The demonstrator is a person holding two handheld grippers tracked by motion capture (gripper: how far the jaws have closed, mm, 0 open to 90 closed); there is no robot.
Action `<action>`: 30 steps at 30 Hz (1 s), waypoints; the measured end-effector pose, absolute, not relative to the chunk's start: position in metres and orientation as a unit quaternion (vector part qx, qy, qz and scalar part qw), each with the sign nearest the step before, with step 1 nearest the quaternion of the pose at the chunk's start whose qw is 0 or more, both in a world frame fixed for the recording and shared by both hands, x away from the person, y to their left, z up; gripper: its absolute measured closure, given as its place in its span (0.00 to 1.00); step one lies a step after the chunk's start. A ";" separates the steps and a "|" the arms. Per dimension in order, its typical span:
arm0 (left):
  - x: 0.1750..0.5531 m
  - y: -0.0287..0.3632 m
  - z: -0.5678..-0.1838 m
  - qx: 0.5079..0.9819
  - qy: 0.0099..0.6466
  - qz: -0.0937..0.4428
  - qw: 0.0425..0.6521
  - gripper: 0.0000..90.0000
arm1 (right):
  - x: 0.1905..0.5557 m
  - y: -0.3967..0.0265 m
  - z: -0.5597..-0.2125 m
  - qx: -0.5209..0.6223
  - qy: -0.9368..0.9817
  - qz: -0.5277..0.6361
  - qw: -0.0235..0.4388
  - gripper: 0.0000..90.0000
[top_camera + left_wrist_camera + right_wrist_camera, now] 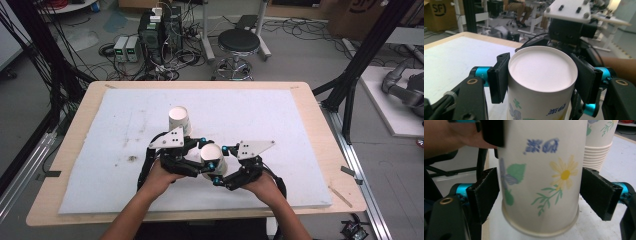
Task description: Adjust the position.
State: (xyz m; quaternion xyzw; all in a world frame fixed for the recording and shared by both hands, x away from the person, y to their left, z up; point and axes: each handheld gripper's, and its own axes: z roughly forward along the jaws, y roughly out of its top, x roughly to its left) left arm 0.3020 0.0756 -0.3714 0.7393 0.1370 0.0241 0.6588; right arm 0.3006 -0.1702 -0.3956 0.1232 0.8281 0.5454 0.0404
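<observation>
A paper cup point(212, 156) hangs upside down above the white mat point(100, 165) on the counter point(320, 125), between the two hand-held grippers near the front middle. Its flat white base point(542, 71) faces up and its rolled rim point(539, 230) points down toward the mat; whether anything is inside it cannot be told. The wall of the cup is white, printed with a yellow daisy point(565, 173), green leaves, a pale purple flower and blue lettering.

The left hand-held gripper point(192, 162) is clamped on this cup near its base, one black pad point(499, 77) pressed against each side. The right hand-held gripper point(227, 172) has its jaws apart around the lower part of the same cup: one pad point(485, 192) lies close to or just at the wall, the other point(599, 192) stands clear with a gap.

A stack of paper cups point(179, 120) of the same print stands upside down on the mat just behind the left hand-held gripper, with many rims nested one above another point(596, 152). What the stack holds cannot be seen.
</observation>
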 end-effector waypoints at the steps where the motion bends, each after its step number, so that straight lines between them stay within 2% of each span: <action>1: 0.302 0.075 -0.371 0.738 0.135 0.021 0.661 0.40 | 0.301 -0.171 -0.396 0.124 0.826 0.548 0.039 0.21; 7: 0.302 0.075 -0.371 0.734 0.131 0.013 0.666 0.40 | 0.302 -0.174 -0.399 0.122 0.820 0.559 0.025 0.27; 11: 0.303 0.076 -0.371 0.739 0.125 0.010 0.662 0.40 | 0.302 -0.175 -0.399 0.112 0.818 0.563 0.030 0.36; 13: 0.303 0.076 -0.371 0.742 0.124 0.010 0.658 0.39 | 0.301 -0.175 -0.400 0.108 0.822 0.558 0.028 0.38; 16: 0.302 0.077 -0.370 0.759 0.133 0.016 0.637 0.14 | 0.301 -0.175 -0.399 0.105 0.833 0.542 0.037 0.39; 30: 0.301 0.087 -0.364 0.833 0.097 0.017 0.544 0.15 | 0.302 -0.158 -0.393 0.061 0.900 0.428 0.048 0.39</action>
